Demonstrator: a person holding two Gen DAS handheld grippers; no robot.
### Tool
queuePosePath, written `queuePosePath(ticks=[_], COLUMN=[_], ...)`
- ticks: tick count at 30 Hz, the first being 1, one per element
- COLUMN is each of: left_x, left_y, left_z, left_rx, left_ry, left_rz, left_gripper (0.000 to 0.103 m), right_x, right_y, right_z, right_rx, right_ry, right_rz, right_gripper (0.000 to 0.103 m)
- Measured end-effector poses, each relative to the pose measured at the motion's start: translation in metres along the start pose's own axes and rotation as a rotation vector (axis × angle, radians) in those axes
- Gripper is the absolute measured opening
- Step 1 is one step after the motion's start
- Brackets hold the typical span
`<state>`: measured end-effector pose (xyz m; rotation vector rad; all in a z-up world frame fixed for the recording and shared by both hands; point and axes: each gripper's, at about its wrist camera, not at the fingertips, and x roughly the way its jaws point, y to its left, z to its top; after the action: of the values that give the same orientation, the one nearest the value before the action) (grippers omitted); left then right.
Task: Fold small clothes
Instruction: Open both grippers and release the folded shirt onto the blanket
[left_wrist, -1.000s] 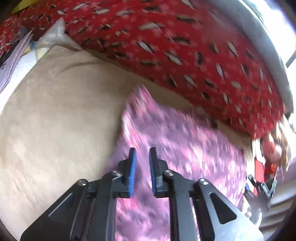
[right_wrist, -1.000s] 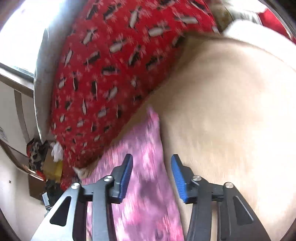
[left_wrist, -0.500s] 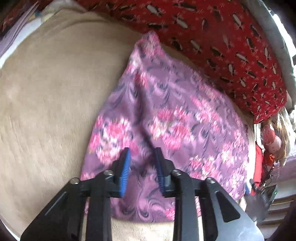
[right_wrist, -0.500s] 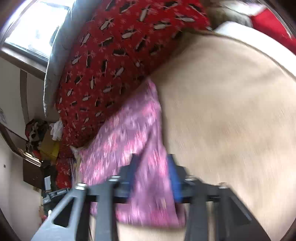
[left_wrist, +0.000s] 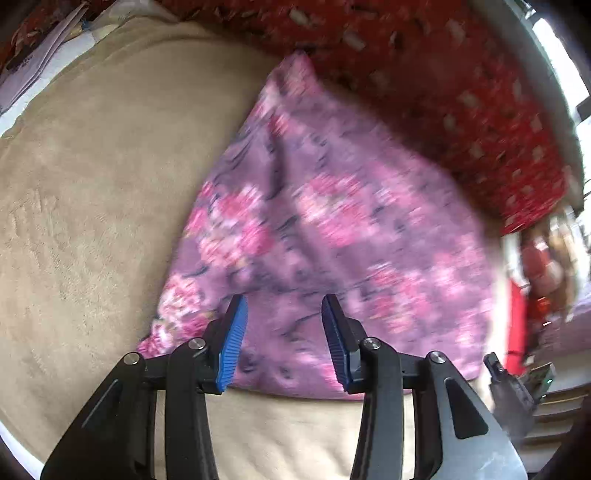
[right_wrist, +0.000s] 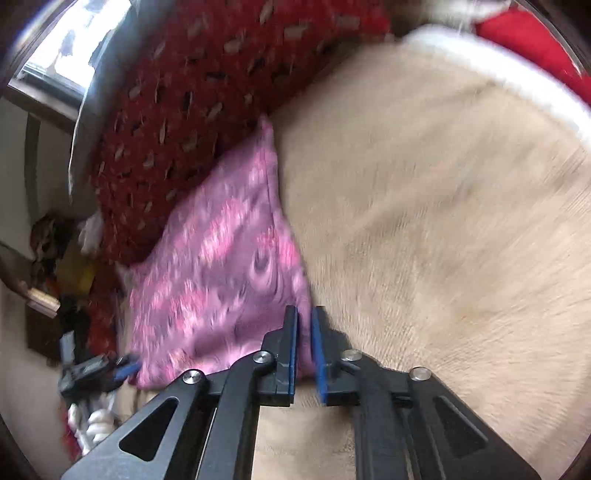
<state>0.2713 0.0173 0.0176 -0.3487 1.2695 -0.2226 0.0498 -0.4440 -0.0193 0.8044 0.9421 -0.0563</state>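
Since the earlier frames, both grippers are shifting across the purple floral garment (left_wrist: 332, 229), which is now lying spread on the beige blanket (left_wrist: 92, 184) rather than hanging blurred under the jaws; its far corner is reaching the red patterned bedding (left_wrist: 461, 85) behind, and its near hem is running straight across just in front of the left gripper (left_wrist: 283, 332).

That left gripper is opening; its blue pads (left_wrist: 232, 343) are standing apart above the near hem with cloth showing in the gap but nothing pinched, which suggests it is letting go of the edge it was laying down. The right gripper (right_wrist: 303, 347) is closing at the garment's near right corner (right_wrist: 304, 325); its pads are nearly together with a thin fold of the purple cloth between them, so it appears to be taking hold of that corner, probably to carry it over for the next fold. Motion blur is keeping the exact contact from being certain.

Outward from there, the blanket is stretching bare to the right of the garment in the right wrist view, giving room for a fold; the red bedding is crowding the far side, so a fold toward the near edge seems the easier direction. Beyond the bed's edge, clutter (right_wrist: 70, 266) and a bright window (right_wrist: 70, 40) are showing, well apart from the work.
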Motion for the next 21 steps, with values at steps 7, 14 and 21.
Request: queuePosePath(ticks=[7, 14, 21], left_x=[0.031, 0.029, 0.045], left_y=[-0.029, -0.062, -0.091], left_z=[0.010, 0.005, 0.071], left_rx=[0.064, 0.192, 0.205], left_ry=[-0.001, -0.064, -0.117], left_rz=[0.099, 0.154, 0.285], left_gripper=[0.057, 0.065, 0.065], right_x=[0.016, 0.059, 0.068], right_y=[0.069, 0.068, 0.107], right_z=[0.023, 0.011, 0.061], right_rx=[-0.198, -0.214, -0.234], right_ry=[-0.130, -0.057, -0.155], right_rz=[0.035, -0.090, -0.072], right_gripper=[0.014, 0.020, 0.040])
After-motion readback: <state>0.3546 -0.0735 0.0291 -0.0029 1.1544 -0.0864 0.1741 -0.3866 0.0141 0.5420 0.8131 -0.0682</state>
